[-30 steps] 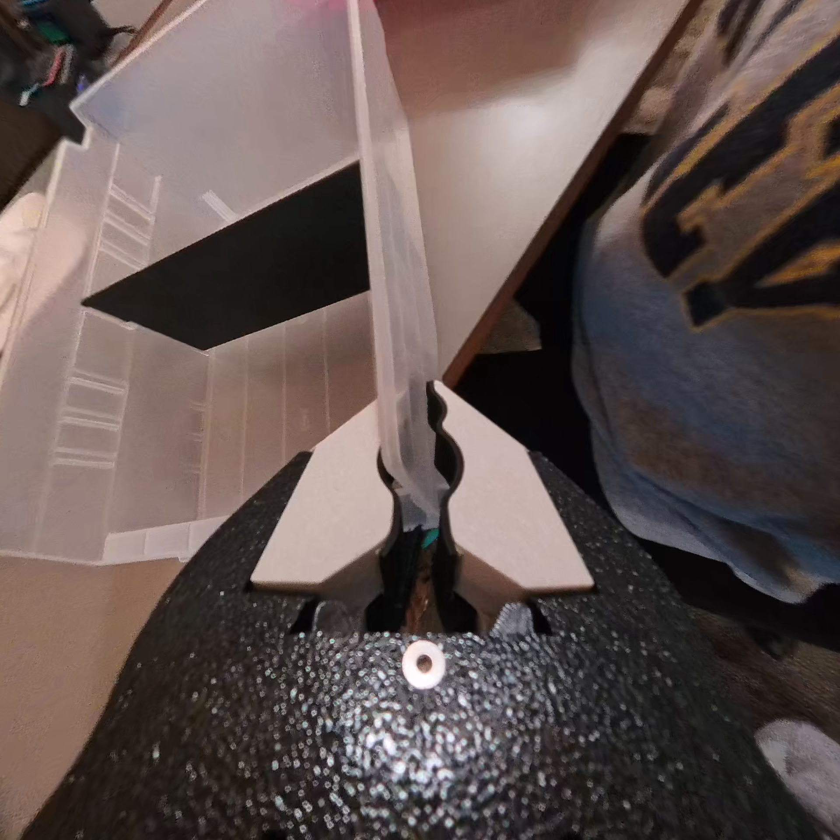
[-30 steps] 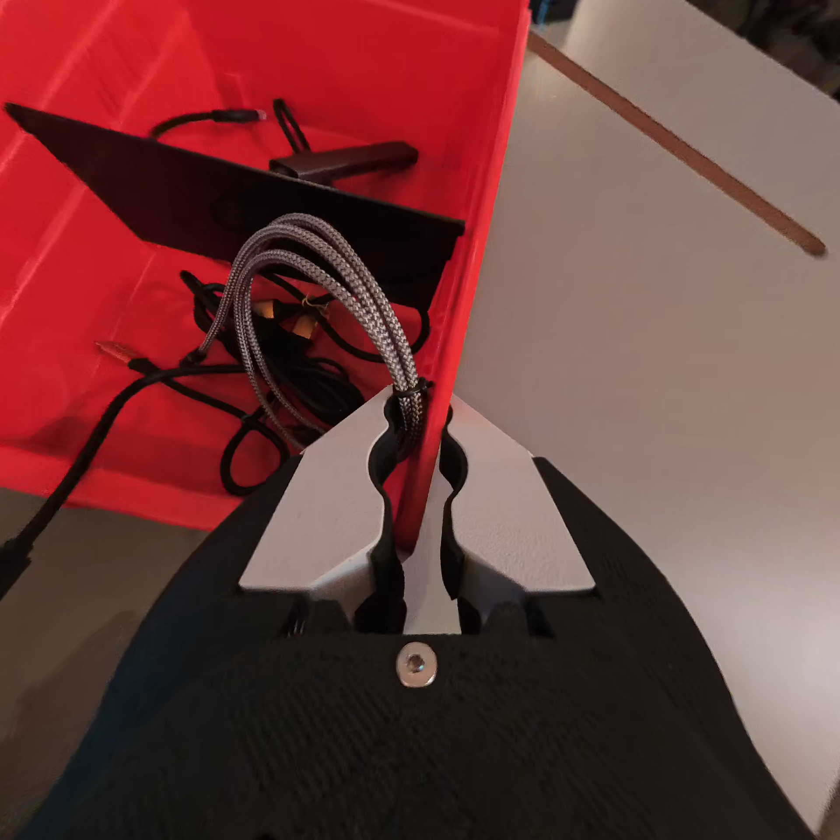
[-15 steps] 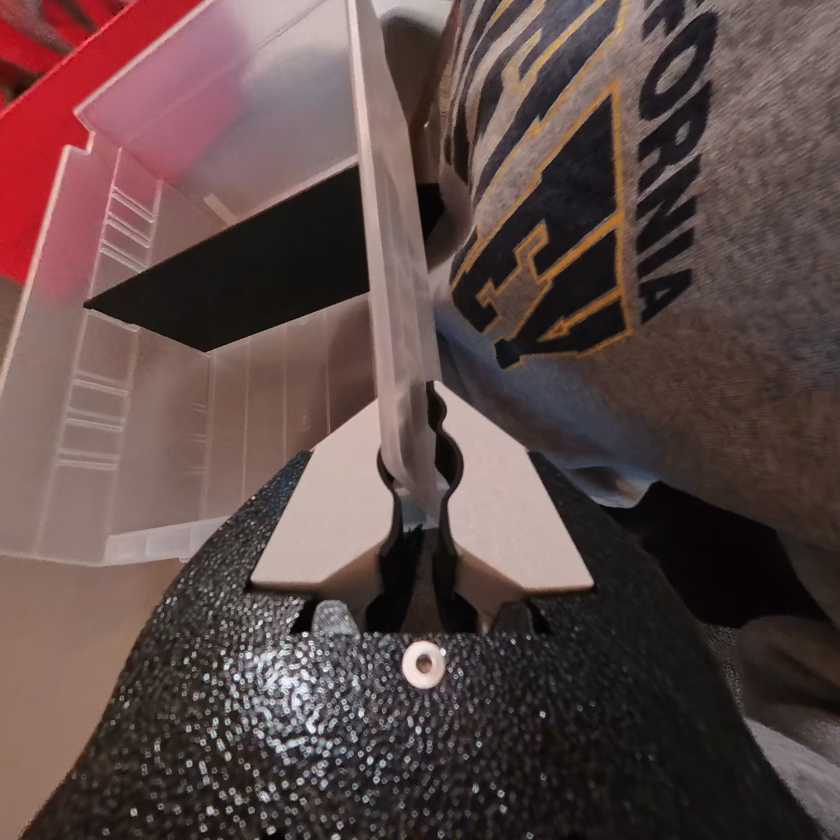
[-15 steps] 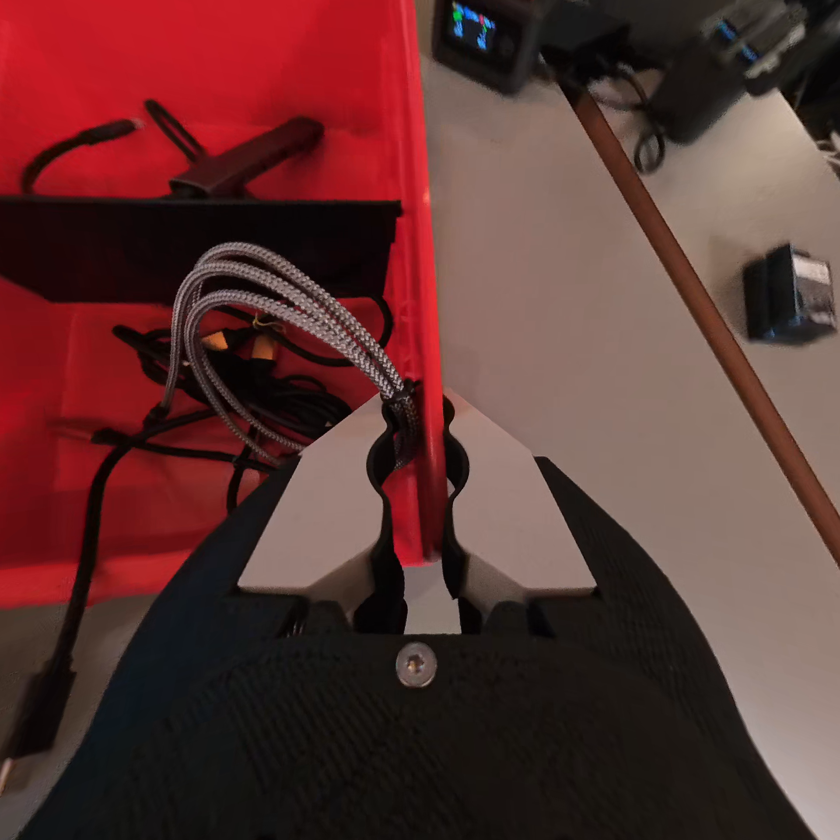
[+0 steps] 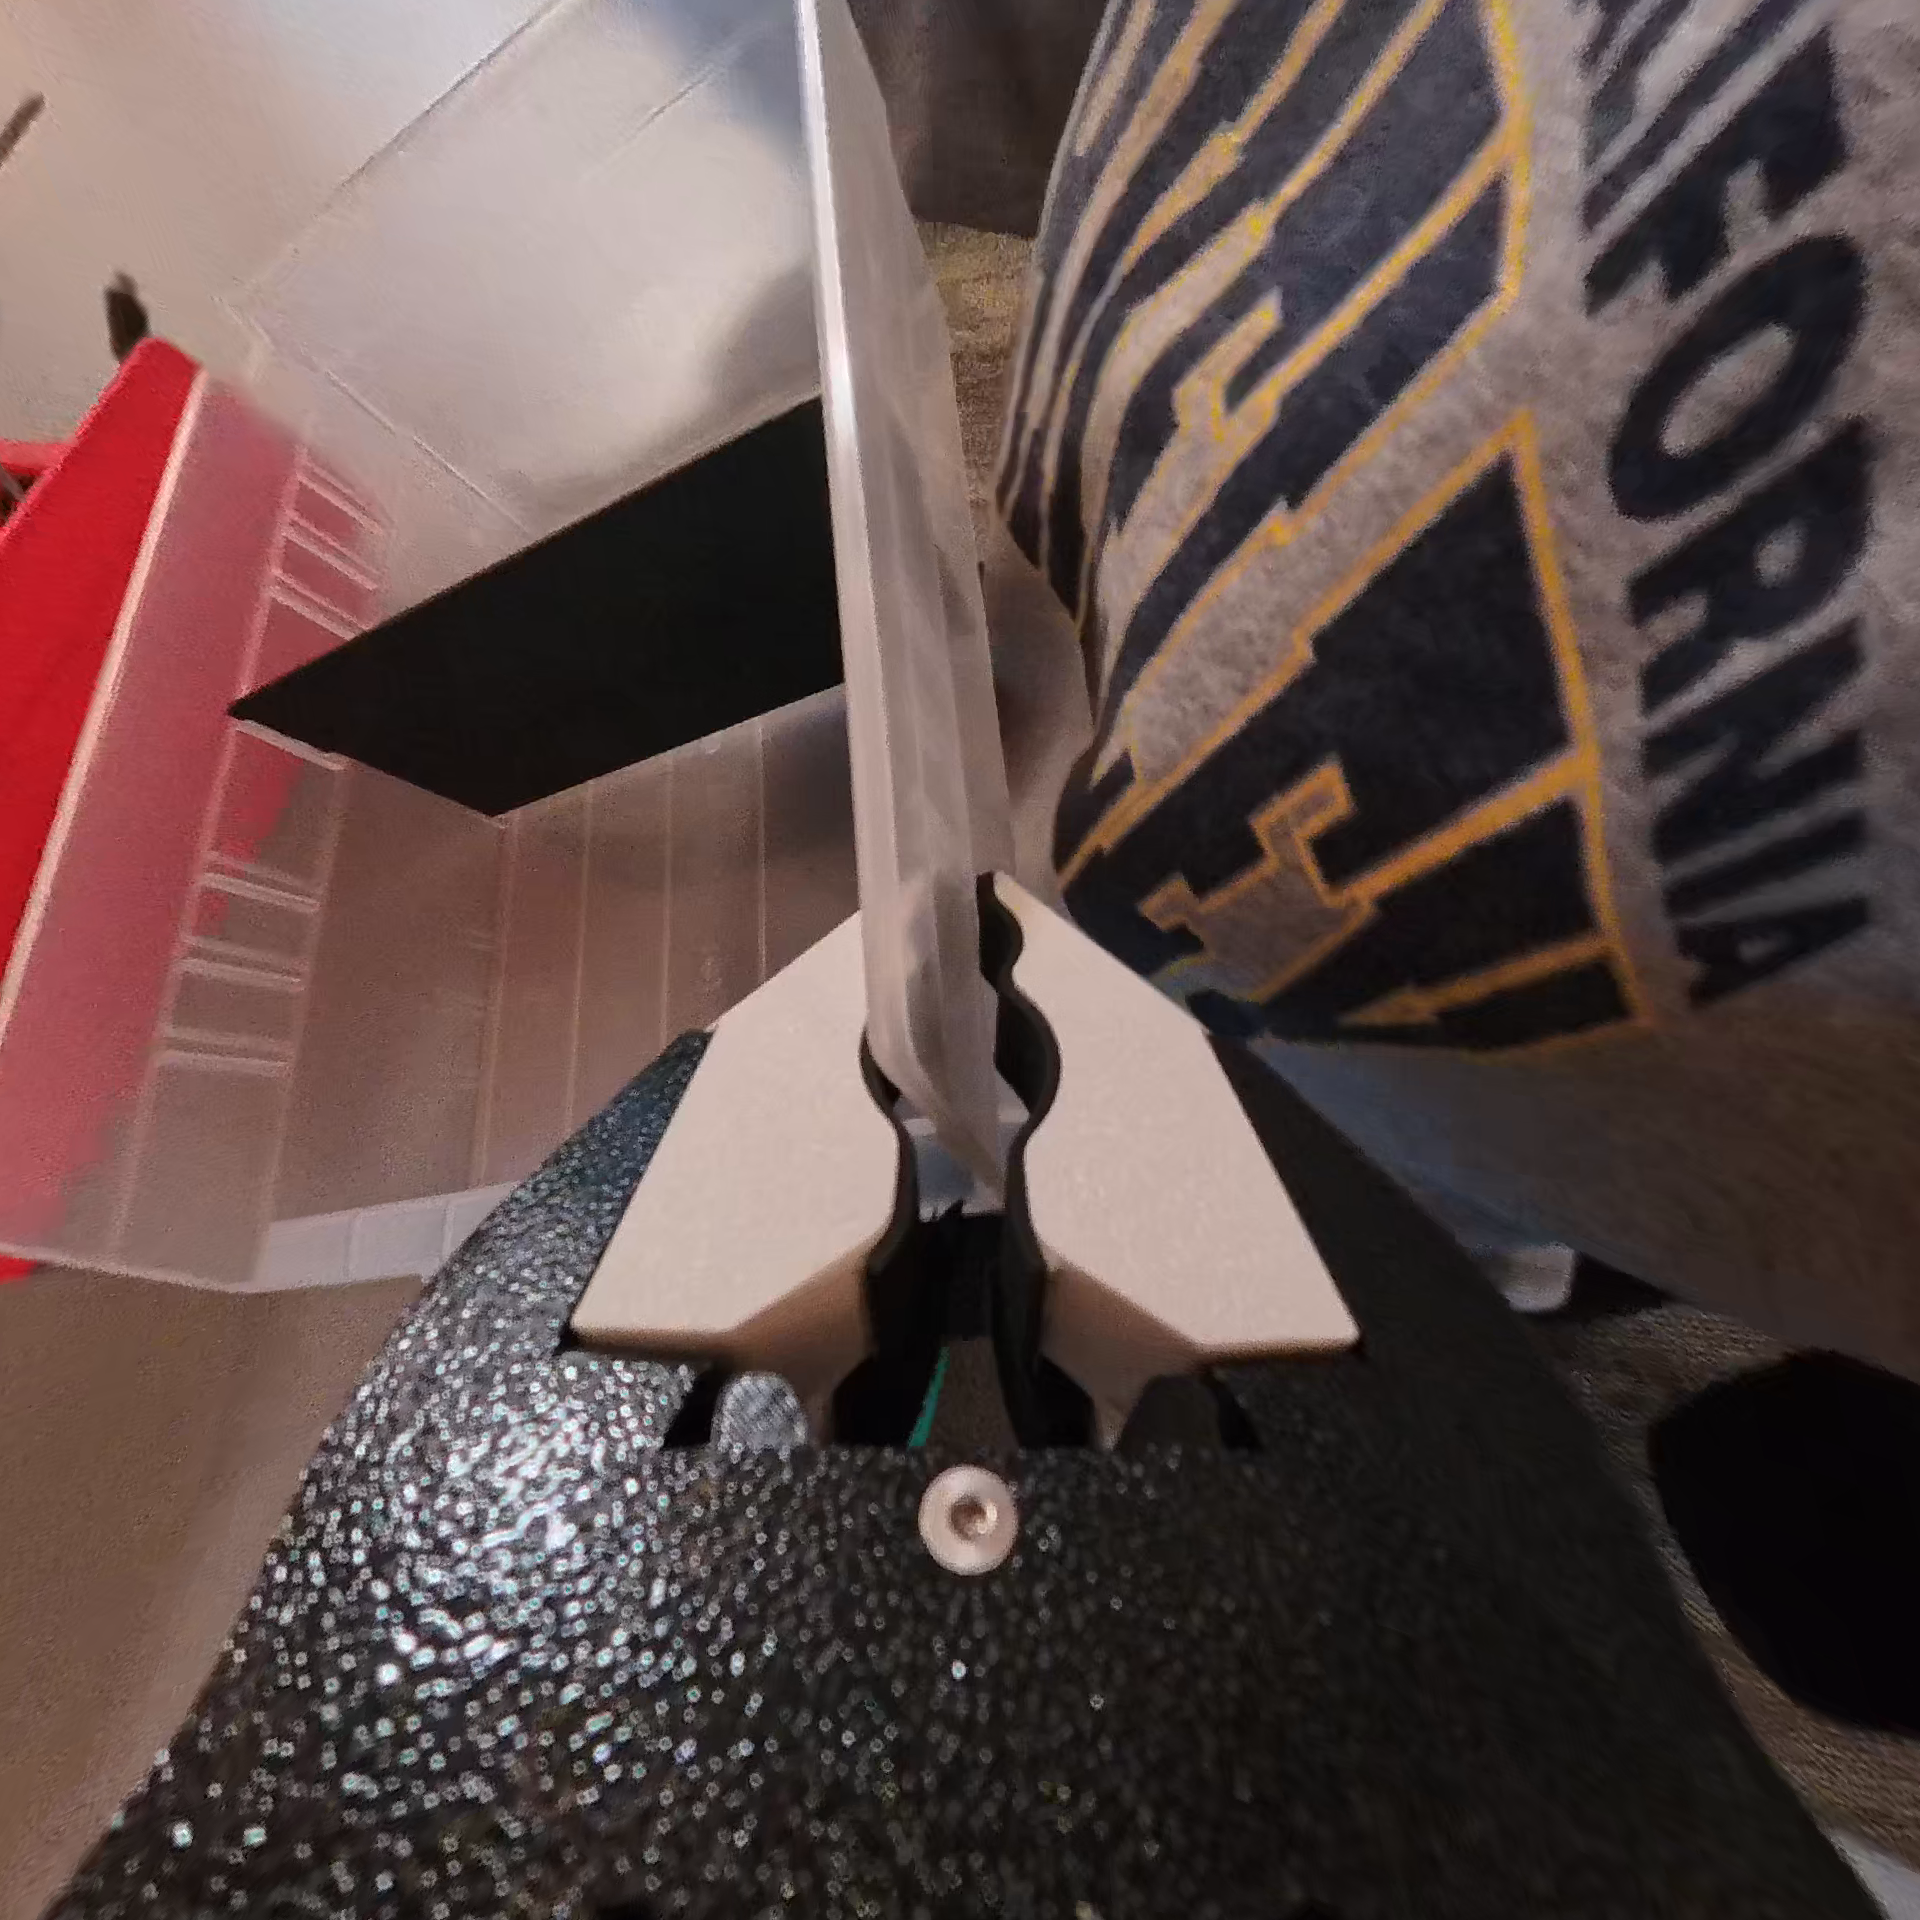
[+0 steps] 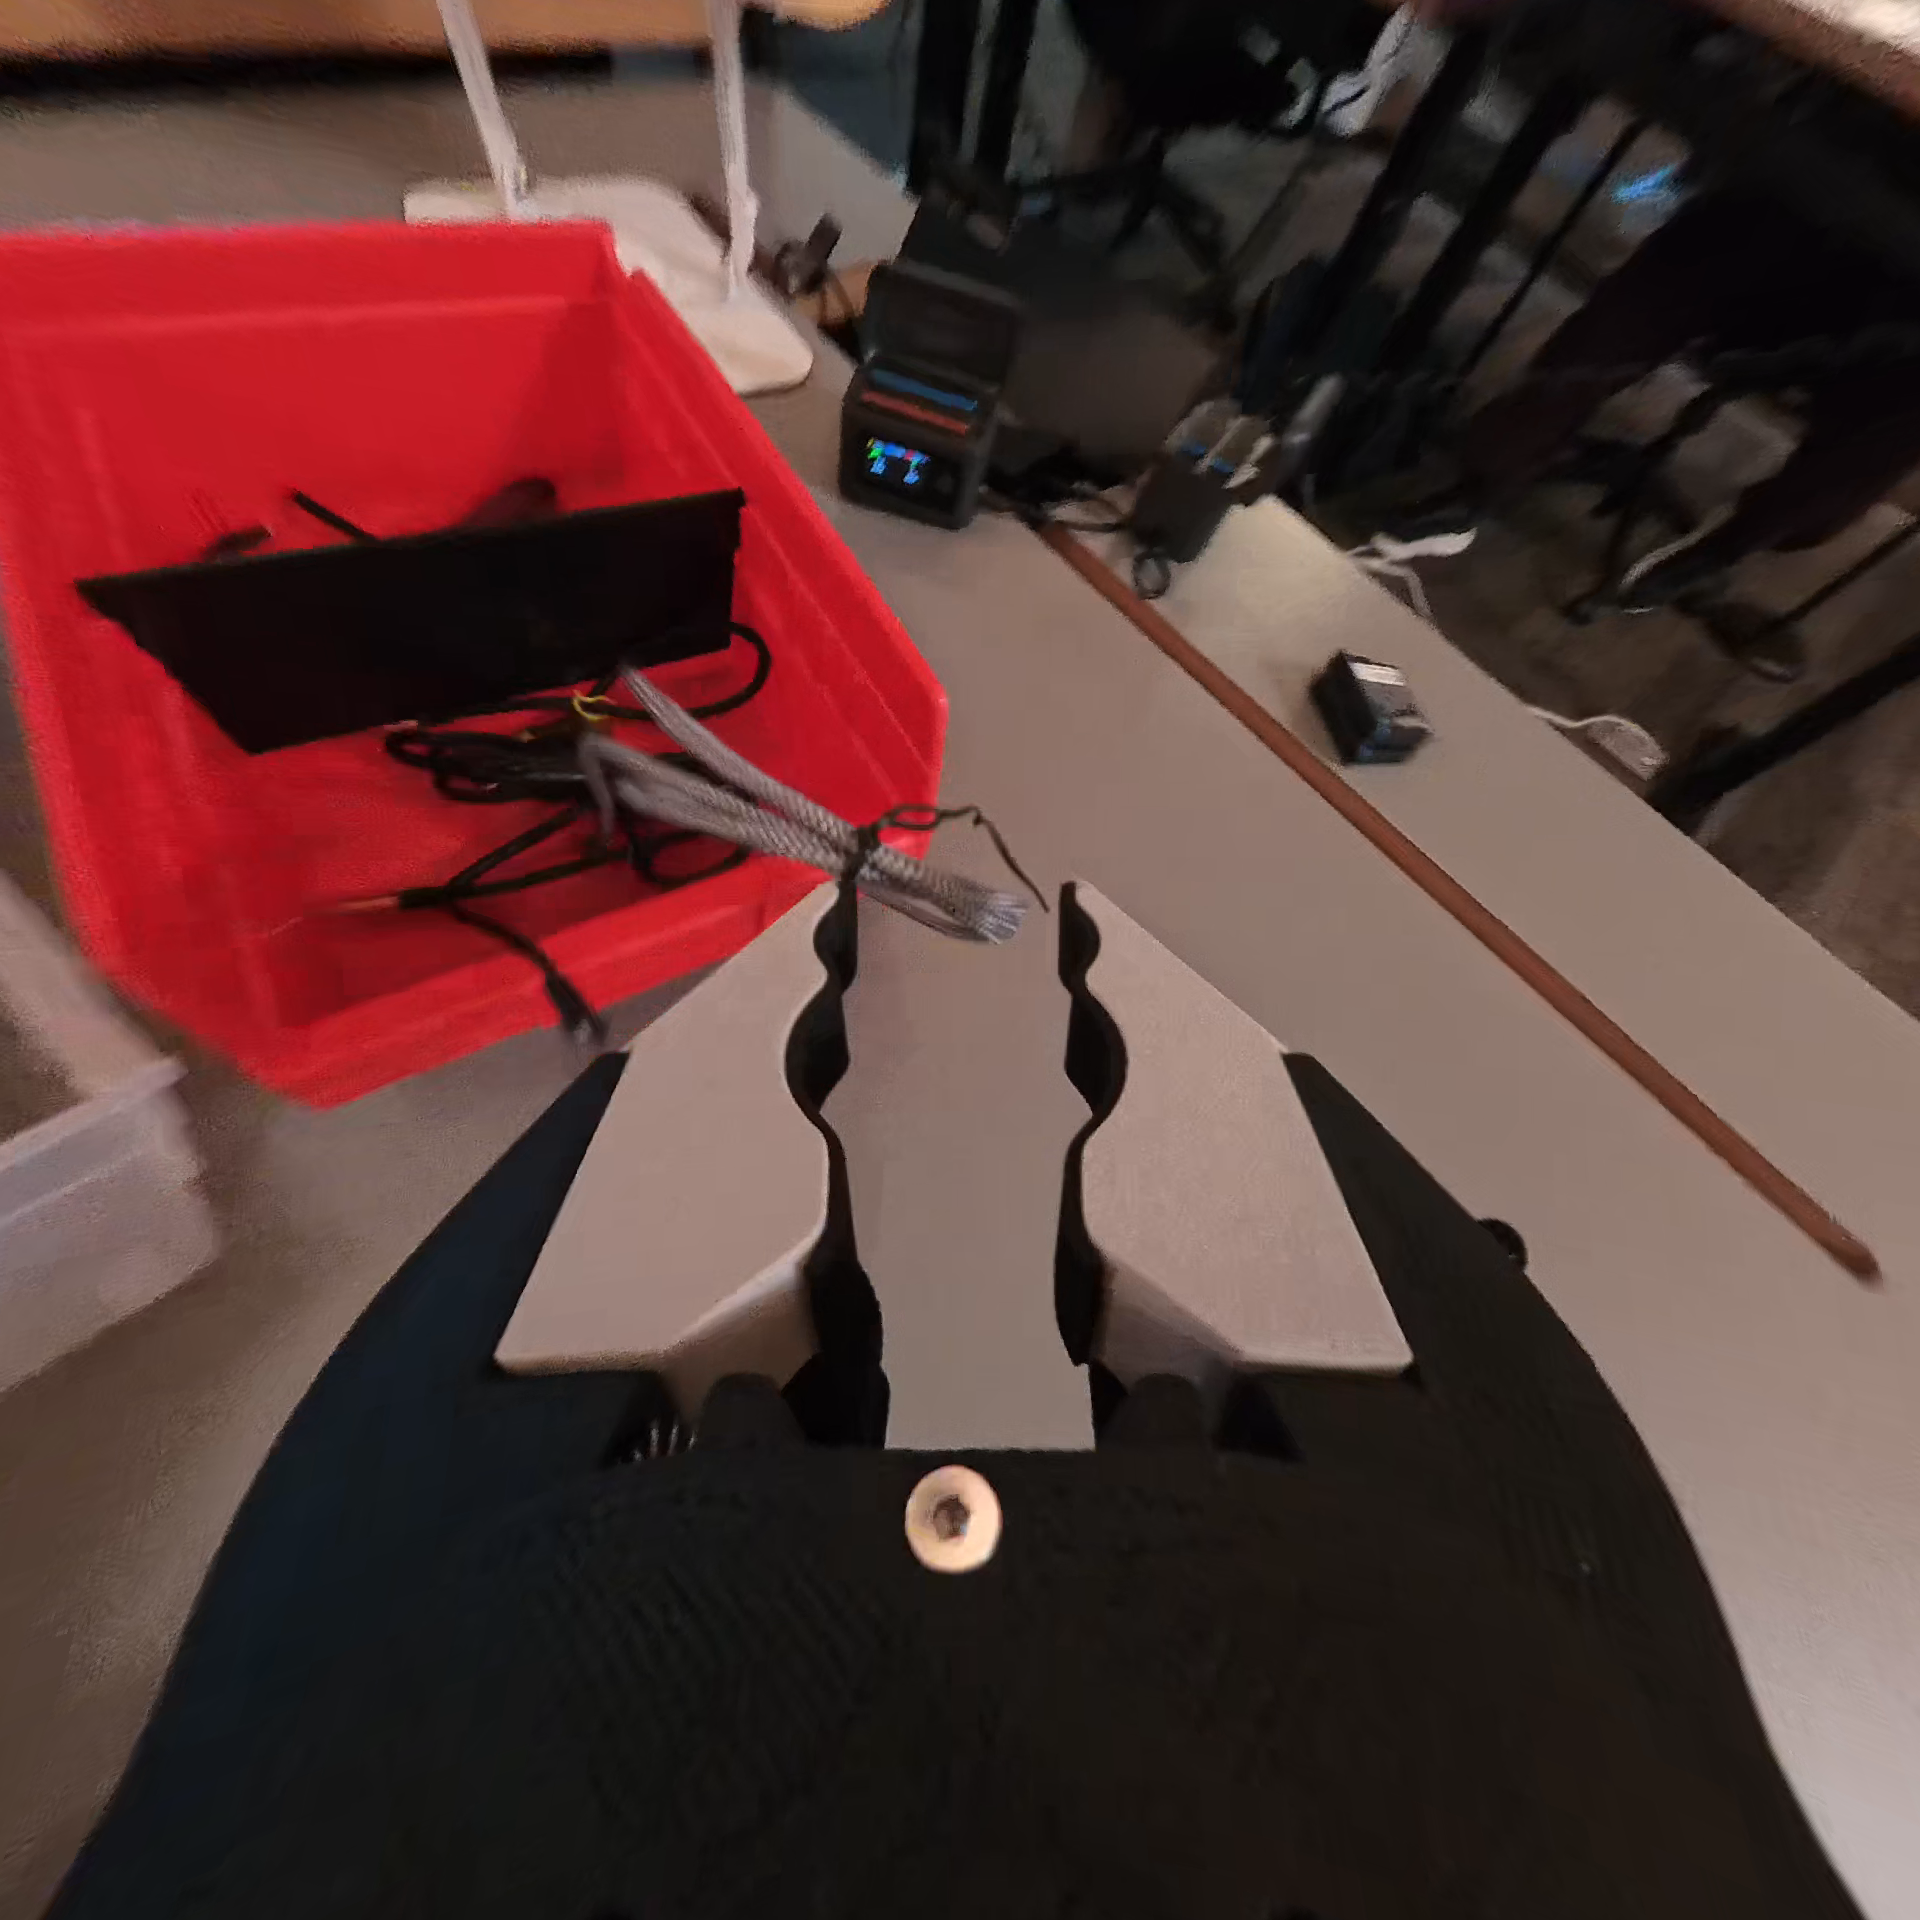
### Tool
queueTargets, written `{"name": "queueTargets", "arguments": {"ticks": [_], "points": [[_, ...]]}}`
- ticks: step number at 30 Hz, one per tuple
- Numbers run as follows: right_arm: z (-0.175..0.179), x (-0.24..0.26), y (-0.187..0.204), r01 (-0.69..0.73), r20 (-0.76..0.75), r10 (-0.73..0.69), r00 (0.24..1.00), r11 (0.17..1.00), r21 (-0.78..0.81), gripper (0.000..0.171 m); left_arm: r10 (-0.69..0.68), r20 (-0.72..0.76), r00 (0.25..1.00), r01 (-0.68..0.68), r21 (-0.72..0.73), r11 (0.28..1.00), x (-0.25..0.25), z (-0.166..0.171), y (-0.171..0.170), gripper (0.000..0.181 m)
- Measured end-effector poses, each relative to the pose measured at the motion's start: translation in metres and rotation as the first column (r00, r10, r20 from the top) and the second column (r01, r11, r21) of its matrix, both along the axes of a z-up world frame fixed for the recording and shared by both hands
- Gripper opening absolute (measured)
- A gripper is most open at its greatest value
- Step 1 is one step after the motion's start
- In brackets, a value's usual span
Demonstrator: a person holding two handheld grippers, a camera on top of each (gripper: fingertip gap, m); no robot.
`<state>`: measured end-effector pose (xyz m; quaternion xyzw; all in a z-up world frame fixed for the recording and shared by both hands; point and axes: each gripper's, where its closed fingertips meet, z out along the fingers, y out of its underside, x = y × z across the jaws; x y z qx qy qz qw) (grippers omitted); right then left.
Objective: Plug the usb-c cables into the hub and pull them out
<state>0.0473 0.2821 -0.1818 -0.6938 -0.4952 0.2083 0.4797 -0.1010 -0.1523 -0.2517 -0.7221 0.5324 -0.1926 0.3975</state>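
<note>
My right gripper (image 6: 954, 899) is open and empty, just off the near corner of a red bin (image 6: 312, 343) on the table. A bundle of grey braided cables (image 6: 727, 800) hangs over the bin's rim, its end between my fingertips. Black cables (image 6: 540, 769) lie in the bin in front of a black divider (image 6: 416, 613). A dark blurred hub (image 6: 520, 497) lies behind the divider. My left gripper (image 5: 930, 904) is shut on the side wall of a clear plastic bin (image 5: 914, 665) with its own black divider (image 5: 582, 675). That bin looks empty.
The red bin (image 5: 73, 644) shows through the clear bin's far wall. A person's grey sweatshirt (image 5: 1455, 623) is close on the right. A screened black device (image 6: 914, 436), a small black box (image 6: 1371, 707), a brown table seam (image 6: 1455, 894) and the clear bin's corner (image 6: 83, 1195) lie around. My right fingertips sit around 45 centimeters from my left ones.
My right gripper let go of the red bin's wall and the grey cables, opened and drew back. My left gripper kept its grip and swung the clear bin up against the red bin.
</note>
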Motion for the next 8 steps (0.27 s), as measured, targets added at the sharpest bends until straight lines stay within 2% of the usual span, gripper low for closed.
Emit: {"name": "queueTargets", "arguments": {"ticks": [4, 8], "points": [[0.028, 0.083, -0.037, 0.115, -0.198, -0.1, 0.975, 0.991, 0.065, 0.033, -0.041, -0.015, 0.999, 0.041, 0.008, 0.999, 0.04, -0.003, 0.028, 0.005], [0.016, 0.131, -0.046, 0.187, -0.233, -0.172, 0.957, 0.981, 0.044, 0.032, -0.064, -0.016, 0.998, 0.065, 0.007, 0.998, 0.086, -0.003, 0.057, 0.005]]}}
